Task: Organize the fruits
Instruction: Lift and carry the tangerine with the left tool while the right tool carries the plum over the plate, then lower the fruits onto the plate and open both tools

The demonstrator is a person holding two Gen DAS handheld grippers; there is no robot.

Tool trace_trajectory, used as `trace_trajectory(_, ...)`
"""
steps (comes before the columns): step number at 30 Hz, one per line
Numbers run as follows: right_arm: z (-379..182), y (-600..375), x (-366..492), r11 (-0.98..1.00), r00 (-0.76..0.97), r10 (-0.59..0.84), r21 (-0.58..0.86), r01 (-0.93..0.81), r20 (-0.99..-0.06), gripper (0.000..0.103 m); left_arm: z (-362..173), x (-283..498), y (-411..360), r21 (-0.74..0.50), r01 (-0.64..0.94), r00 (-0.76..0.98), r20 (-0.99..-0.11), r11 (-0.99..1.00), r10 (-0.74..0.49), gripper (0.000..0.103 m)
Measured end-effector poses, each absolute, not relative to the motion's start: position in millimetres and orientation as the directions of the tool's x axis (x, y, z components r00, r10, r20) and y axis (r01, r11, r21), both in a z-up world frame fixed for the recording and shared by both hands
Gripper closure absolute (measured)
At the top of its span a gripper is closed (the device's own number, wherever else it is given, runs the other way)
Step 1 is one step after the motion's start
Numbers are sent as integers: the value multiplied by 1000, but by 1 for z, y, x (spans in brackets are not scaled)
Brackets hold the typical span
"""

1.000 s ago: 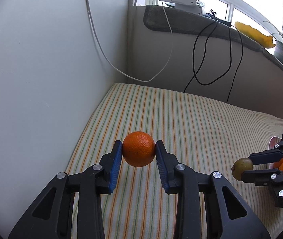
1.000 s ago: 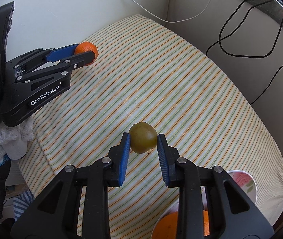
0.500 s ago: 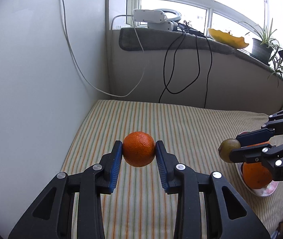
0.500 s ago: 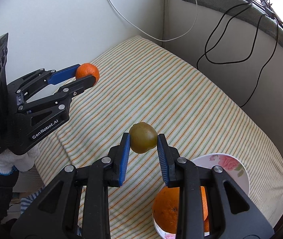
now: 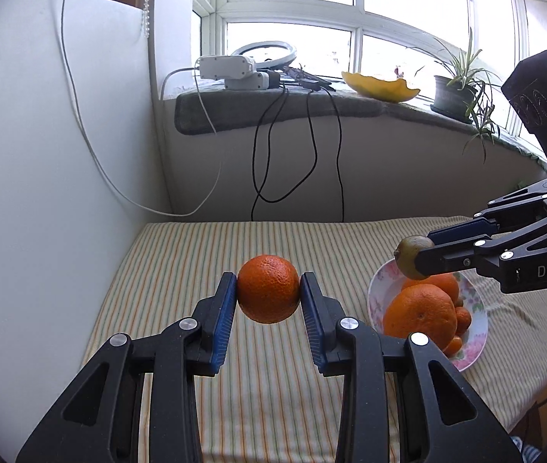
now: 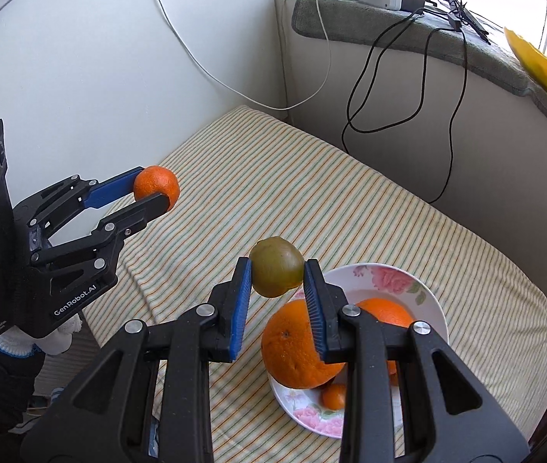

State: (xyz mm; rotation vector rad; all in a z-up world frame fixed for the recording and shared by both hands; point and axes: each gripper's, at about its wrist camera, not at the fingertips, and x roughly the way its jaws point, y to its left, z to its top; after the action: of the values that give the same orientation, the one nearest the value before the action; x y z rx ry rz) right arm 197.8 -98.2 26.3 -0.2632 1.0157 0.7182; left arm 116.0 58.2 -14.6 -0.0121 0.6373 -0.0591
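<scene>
My left gripper (image 5: pixel 268 289) is shut on an orange (image 5: pixel 268 288) and holds it above the striped tablecloth (image 5: pixel 234 243); it also shows in the right wrist view (image 6: pixel 150 193) at the left. My right gripper (image 6: pixel 277 274) is shut on a green-brown kiwi (image 6: pixel 277 272) and holds it above the near rim of a floral plate (image 6: pixel 427 301). The plate holds large oranges (image 6: pixel 296 351) and small tangerines (image 6: pixel 334 396). In the left wrist view the plate (image 5: pixel 477 332) lies to the right, with the kiwi (image 5: pixel 410 256) over it.
White walls close the left side and back. A sill above the table carries a power strip (image 5: pixel 227 67), black cables (image 5: pixel 312 146), a yellow dish (image 5: pixel 379 87) and a potted plant (image 5: pixel 462 88). The table's front edge is near.
Both grippers have risen and tilted up with their fruit still held. The plate of oranges has come fully into view under the right gripper.
</scene>
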Motion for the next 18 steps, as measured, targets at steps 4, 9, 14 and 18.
trace_trajectory(4, 30, -119, 192, 761, 343, 428, 129, -636, -836, 74, -9, 110, 41, -32, 84, 805, -586, 996, -87, 71)
trace_trajectory(9, 30, -149, 189, 785, 370, 436, 146, -601, -820, 74, -4, 101, 13, -32, 150, 804, -577, 988, -141, 71)
trace_trajectory(14, 20, -177, 192, 812, 376, 427, 166, -560, -822, 74, -4, 95, -17, -53, 216, 792, -575, 975, -207, 71)
trace_trajectory(18, 8, -195, 193, 830, 378, 414, 173, -530, -828, 74, -8, 90, -45, -58, 271, 774, -580, 961, -253, 71)
